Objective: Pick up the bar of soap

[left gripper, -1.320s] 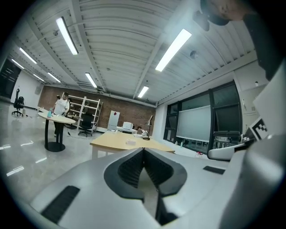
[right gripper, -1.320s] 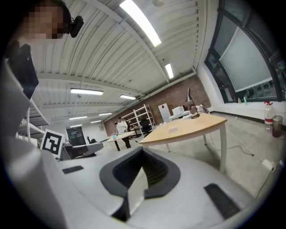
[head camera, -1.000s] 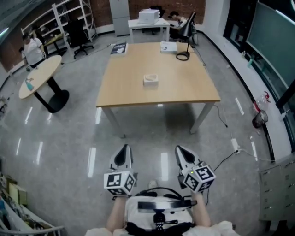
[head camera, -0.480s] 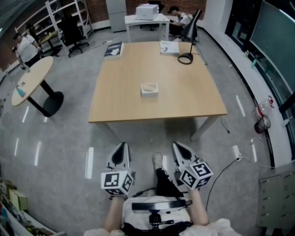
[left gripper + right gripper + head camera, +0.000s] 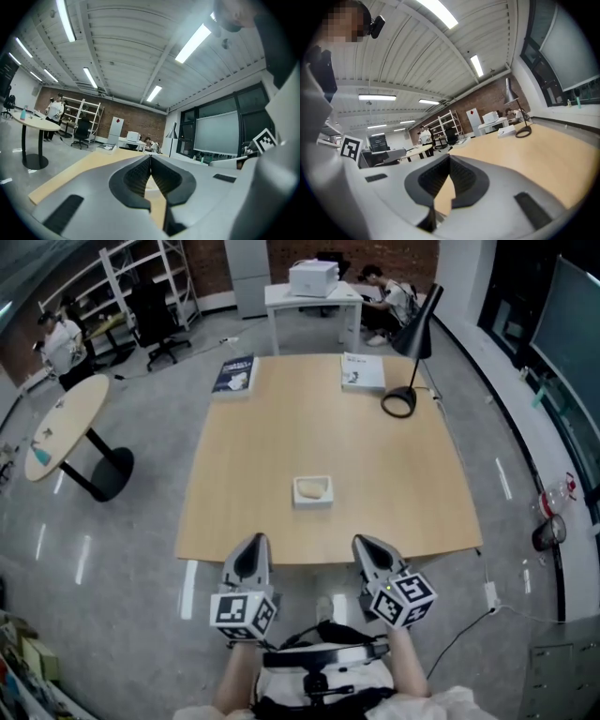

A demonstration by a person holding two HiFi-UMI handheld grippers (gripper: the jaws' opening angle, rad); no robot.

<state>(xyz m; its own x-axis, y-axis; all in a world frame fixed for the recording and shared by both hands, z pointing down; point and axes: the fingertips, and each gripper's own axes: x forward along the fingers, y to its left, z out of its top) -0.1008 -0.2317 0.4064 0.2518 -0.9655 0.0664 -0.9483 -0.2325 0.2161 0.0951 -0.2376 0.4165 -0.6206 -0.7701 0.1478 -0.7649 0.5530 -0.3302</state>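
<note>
A pale bar of soap (image 5: pixel 312 488) lies in a small white dish (image 5: pixel 312 502) on the wooden table (image 5: pixel 244 474), a little in front of the table's middle. Both grippers hang low at the table's near edge, short of the dish. In the head view my left gripper (image 5: pixel 254 540) is below and left of the dish, my right gripper (image 5: pixel 362 542) below and right. The left gripper view shows its jaws (image 5: pixel 151 157) touching at the tips with nothing between them. The right gripper (image 5: pixel 449 157) looks the same, shut and empty.
A black desk lamp (image 5: pixel 411 352) stands at the table's far right, with a white book (image 5: pixel 363 371) beside it and a dark book (image 5: pixel 234 374) at the far left. A round table (image 5: pixel 66 423) stands to the left. Shelves, a chair and people are at the back.
The view has moved up to the table: it was a few steps away and now its near edge is at the gripper tips. Both grippers stay shut.
</note>
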